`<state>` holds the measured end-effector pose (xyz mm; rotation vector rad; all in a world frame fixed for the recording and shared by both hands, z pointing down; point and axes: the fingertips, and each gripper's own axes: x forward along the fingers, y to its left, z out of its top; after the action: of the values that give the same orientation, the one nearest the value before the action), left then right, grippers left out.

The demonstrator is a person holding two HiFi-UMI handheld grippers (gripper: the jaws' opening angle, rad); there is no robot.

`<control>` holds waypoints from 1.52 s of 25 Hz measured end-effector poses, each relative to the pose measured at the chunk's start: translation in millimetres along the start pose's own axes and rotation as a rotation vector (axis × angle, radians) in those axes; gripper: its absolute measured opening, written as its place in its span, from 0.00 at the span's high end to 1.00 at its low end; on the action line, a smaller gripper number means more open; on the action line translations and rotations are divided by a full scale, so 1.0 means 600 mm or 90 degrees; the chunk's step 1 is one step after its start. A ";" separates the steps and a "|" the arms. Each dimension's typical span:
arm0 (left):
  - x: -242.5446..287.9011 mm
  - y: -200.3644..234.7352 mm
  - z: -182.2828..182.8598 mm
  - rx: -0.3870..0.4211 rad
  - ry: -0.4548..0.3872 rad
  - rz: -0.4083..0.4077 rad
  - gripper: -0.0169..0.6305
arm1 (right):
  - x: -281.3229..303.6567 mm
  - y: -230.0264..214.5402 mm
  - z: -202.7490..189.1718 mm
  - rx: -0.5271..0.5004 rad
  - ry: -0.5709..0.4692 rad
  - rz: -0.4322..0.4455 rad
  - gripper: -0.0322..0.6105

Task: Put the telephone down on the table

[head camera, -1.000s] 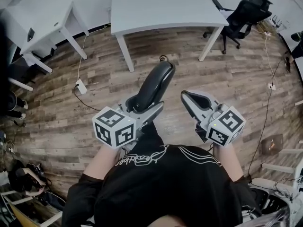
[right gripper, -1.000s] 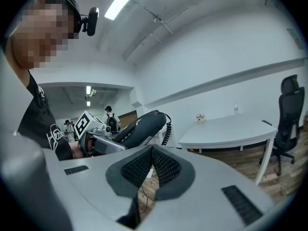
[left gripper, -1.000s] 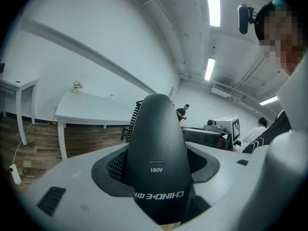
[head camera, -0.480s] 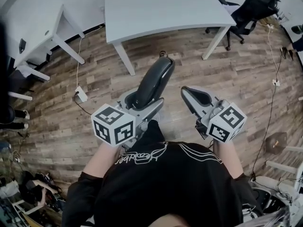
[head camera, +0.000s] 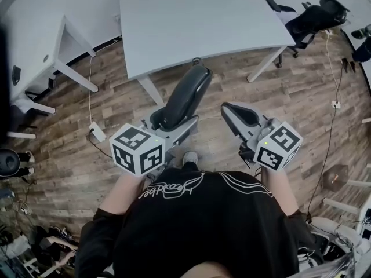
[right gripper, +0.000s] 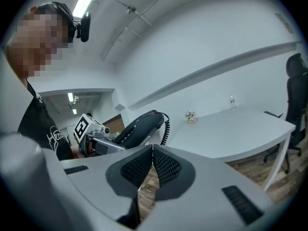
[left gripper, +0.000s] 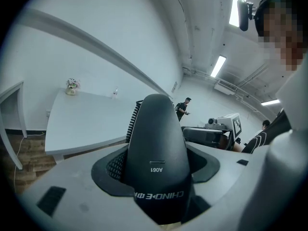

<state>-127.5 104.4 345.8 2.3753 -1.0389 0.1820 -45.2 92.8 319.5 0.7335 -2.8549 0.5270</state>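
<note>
Mid-carry, your left gripper (head camera: 171, 122) clamps the black plastic telephone handset (head camera: 185, 94), right gripper (head camera: 234, 116) pinched empty; next, reach the white table (head camera: 197, 22) at 12 o'clock.

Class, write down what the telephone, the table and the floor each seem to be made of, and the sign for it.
Telephone: dark plastic, probably; smooth moulded shell with a soft sheen and printed lettering.
Table: pale matte top, uniform and grainless, so likely laminate or painted board.
Floor: brown planks with grain and seams; real wood or wood-look laminate, cannot tell.

Left tongs (head camera: 173, 120) laden (right tongs (head camera: 232, 112) together)
</note>
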 end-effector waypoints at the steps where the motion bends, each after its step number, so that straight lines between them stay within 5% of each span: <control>1: 0.005 0.016 0.008 0.003 0.003 0.000 0.54 | 0.014 -0.011 0.006 -0.001 0.003 -0.003 0.89; 17: 0.172 0.182 0.068 -0.054 0.042 0.003 0.54 | 0.122 -0.216 0.038 0.032 0.039 -0.016 0.89; 29: 0.340 0.287 0.208 -0.095 0.001 0.154 0.54 | 0.212 -0.461 0.153 0.010 0.073 0.125 0.89; 38: 0.442 0.338 0.271 -0.112 -0.025 0.236 0.54 | 0.240 -0.602 0.160 0.011 0.128 0.185 0.89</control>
<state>-102.6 -264.6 379.4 2.0217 -1.4463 0.1707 1.3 -301.8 370.6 0.2496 -2.7809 0.6231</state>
